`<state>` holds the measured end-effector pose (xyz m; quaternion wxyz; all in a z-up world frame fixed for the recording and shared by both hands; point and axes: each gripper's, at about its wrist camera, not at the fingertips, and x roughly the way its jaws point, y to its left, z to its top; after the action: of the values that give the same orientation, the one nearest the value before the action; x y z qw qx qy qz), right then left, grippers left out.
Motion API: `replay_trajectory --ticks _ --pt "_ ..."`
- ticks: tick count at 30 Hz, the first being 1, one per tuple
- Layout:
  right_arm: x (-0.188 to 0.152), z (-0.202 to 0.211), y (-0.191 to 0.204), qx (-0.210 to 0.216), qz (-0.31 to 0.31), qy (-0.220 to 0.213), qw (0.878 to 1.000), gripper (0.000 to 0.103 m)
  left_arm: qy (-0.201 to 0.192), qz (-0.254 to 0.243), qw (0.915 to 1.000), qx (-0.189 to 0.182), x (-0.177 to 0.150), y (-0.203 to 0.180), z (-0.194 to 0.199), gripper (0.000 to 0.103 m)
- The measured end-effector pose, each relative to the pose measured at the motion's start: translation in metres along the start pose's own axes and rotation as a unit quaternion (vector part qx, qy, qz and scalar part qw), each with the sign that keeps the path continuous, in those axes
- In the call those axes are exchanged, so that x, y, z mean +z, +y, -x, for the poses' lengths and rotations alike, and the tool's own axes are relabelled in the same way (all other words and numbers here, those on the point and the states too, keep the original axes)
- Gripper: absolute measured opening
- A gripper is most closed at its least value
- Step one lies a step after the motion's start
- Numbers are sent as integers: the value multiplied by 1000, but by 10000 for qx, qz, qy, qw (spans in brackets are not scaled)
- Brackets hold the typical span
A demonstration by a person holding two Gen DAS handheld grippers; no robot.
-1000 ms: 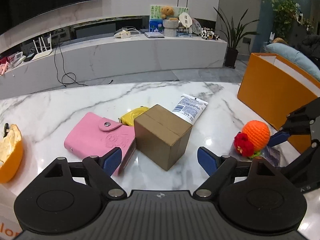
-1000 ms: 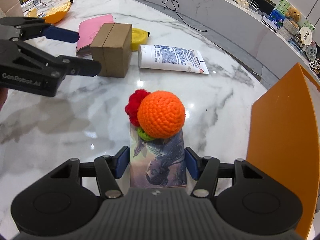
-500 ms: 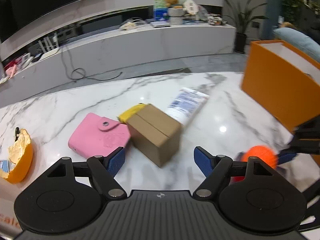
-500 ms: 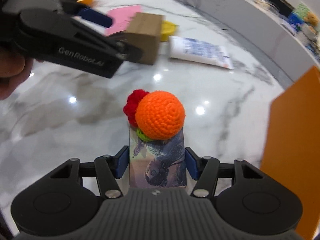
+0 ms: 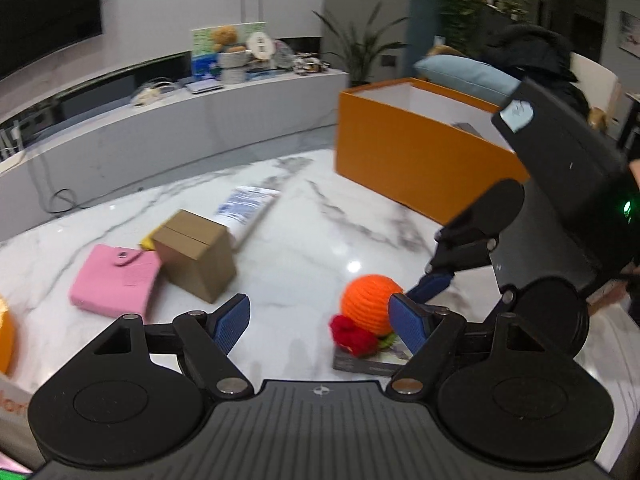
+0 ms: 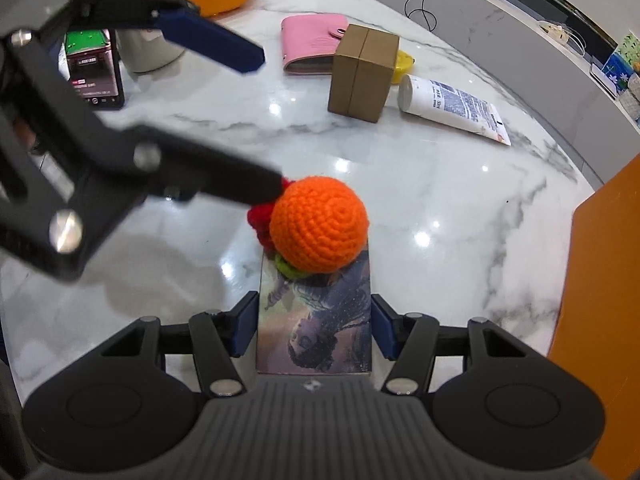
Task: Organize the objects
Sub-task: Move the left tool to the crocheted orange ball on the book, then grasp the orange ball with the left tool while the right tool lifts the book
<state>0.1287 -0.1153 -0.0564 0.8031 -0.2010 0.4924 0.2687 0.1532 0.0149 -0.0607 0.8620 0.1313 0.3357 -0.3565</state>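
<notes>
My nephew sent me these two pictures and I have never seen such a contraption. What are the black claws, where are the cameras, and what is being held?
Each claw is a hand-held two-finger gripper with a camera looking along its blue fingers. One picture comes from the left gripper, which is open and empty. The other comes from the right gripper, shut on a picture card carrying an orange crochet ball. On the marble table lie a pink wallet, a cardboard box, a white tube and a phone. An orange box stands at the side.
</notes>
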Motion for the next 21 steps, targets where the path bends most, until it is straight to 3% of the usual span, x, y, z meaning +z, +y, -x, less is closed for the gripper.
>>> replay_trajectory --ticks 6,13,21 --pt "-6 3 7 62 110 -36 9999 61 150 -24 9979 -630 -2 -4 -23 77" --pt "-9 4 9 85 108 -55 9999 61 374 -286 9958 -790 -5 -20 -37 46" --pt "-10 2 6 138 -9 -51 9999 63 280 -293 9946 -958 -5 -19 -28 46"
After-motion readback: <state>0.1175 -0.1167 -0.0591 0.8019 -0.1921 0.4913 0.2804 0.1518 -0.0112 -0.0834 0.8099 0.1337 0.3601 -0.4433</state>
